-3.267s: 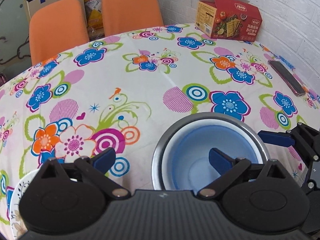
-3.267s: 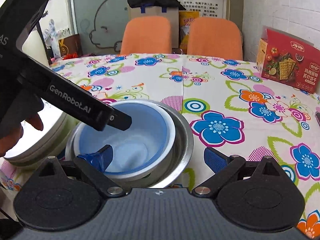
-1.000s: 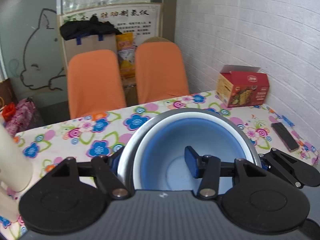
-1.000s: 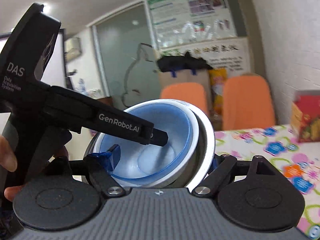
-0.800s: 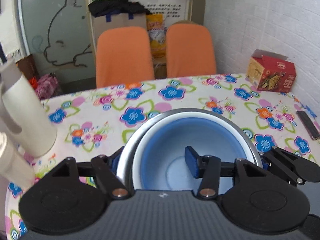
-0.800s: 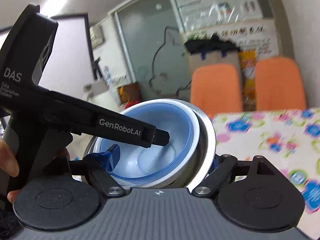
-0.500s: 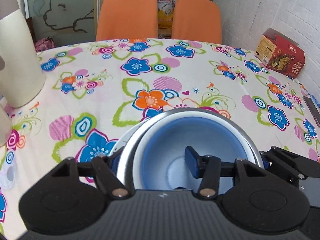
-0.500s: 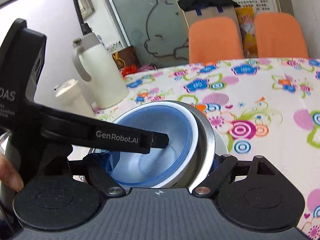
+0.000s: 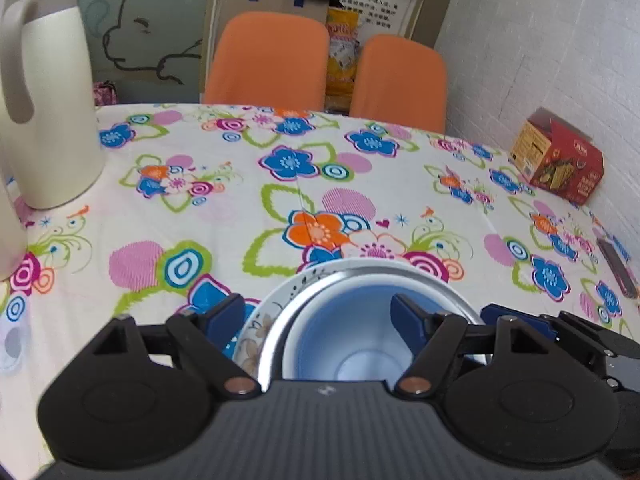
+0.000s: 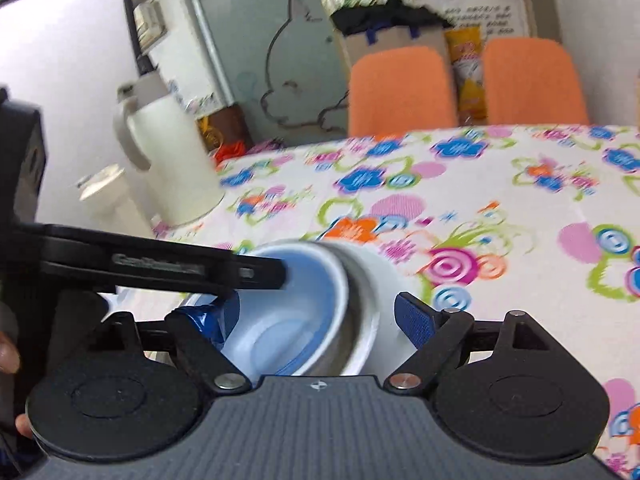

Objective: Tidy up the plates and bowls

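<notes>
At six o'clock on the floral tablecloth (image 9: 240,184), the blue bowl (image 9: 352,344) nested in the steel bowl (image 9: 280,336) sits on a patterned plate (image 9: 256,332), with the left gripper (image 9: 318,314) and right gripper (image 10: 328,312) both spread wide, gripping nothing.

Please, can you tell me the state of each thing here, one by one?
left gripper: open, fingers astride the metal bowl's rim.
right gripper: open, astride the same rim.
blue bowl: nested upright in the metal bowl.
metal bowl: upright, set on the plate.
plate: lying flat under the bowls.
jug: upright, lid on.
cracker box: top flap raised.
</notes>
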`<control>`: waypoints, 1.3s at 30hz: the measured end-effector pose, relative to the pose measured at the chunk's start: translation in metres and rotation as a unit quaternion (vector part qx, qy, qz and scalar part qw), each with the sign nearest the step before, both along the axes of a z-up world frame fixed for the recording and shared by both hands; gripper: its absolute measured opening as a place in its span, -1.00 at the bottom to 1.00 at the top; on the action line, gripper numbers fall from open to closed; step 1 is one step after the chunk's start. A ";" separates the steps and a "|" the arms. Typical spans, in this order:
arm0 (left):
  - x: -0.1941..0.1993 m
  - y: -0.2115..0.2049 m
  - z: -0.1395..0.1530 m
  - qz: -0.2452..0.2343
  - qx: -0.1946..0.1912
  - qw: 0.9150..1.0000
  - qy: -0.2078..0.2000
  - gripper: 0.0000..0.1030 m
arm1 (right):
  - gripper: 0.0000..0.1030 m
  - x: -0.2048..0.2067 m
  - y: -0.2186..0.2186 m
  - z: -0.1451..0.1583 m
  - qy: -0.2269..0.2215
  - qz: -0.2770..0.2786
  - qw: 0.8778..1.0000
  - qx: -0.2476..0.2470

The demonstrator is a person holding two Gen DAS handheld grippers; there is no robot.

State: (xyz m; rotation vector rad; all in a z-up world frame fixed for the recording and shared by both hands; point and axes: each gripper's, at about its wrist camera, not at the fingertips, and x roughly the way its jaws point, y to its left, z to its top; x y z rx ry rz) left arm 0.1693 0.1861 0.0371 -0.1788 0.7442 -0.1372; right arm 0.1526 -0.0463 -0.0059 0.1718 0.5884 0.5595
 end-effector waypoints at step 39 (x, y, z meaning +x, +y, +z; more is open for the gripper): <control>-0.247 -0.158 -0.046 0.022 0.113 0.990 -0.084 0.45 | 0.42 -0.178 -0.129 -0.049 -0.049 -0.172 0.984 -0.002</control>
